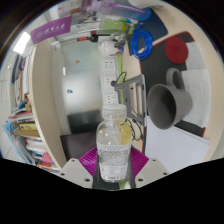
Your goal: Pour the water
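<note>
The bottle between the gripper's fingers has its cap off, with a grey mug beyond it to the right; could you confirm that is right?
Not quite. The gripper view shows the bottle with its white cap on, not off. The rest holds: it stands between the fingers of the gripper, and the grey mug lies beyond it to the right.

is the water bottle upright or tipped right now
Upright. The bottle stands vertical between the gripper fingers, cap on top, clear body straight. The grey mug beyond it lies tilted, mouth facing the camera.
</note>
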`<state>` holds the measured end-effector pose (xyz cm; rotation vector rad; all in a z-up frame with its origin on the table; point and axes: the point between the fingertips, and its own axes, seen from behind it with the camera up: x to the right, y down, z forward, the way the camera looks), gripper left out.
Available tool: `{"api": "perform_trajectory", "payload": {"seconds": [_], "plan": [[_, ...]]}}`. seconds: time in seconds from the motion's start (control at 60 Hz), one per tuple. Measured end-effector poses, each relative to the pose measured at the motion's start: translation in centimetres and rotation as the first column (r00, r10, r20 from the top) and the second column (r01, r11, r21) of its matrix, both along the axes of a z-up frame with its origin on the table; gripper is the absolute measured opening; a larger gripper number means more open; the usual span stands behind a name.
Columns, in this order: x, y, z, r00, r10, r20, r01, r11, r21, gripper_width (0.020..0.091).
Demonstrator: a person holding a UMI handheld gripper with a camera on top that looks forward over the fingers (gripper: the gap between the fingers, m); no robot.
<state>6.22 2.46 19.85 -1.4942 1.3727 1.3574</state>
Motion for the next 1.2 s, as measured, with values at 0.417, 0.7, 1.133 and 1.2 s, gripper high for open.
{"api": "perform_trajectory", "payload": {"seconds": [0.417, 0.7, 1.133, 1.2], "plan": [[15.3, -0.4, 4.8, 0.268, 0.078, 0.960, -0.036, 0.997, -0.071, 0.0446], [24.7, -0.5, -1.6, -0.017, 0.092, 0.996, 0.066, 0.994, -0.091, 0.0444], [24.9, -0.7, -13.1, -0.039, 0.168, 0.985, -0.057, 0.984, -0.170, 0.0460], [24.9, -0.7, -12.9, -0.045, 0.140, 0.989, -0.065, 0.988, -0.142, 0.0466]]}}
